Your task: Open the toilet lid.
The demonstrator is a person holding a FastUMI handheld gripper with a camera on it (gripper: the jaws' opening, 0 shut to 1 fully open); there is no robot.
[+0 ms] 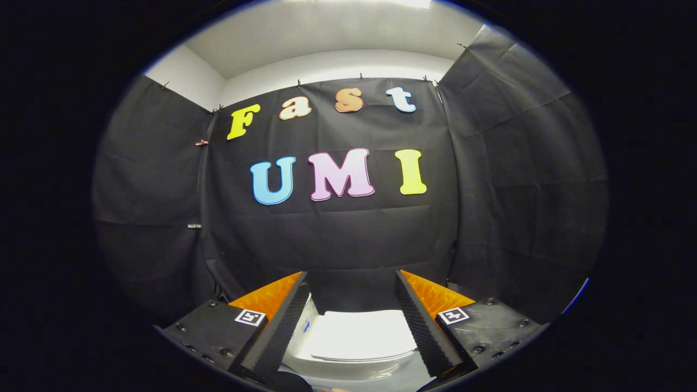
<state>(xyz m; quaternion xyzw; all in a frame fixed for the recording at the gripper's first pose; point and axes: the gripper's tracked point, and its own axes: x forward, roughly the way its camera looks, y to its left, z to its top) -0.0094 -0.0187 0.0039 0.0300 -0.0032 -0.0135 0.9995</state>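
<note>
Toilet lid (362,335) was judged still down, nothing lifted yet; fingers (283,321) were spread wide, nothing gripped, lid seen between and below them, no contact.

So color-wise: the toilet lid (362,335) is plain glossy white, same white as the toilet body (354,370) under it. Booth cloth (337,239) is flat black with fold creases, the wall (332,62) above is pale grey-white, and the gripper (351,280) carries little black-and-white square markers.
</note>
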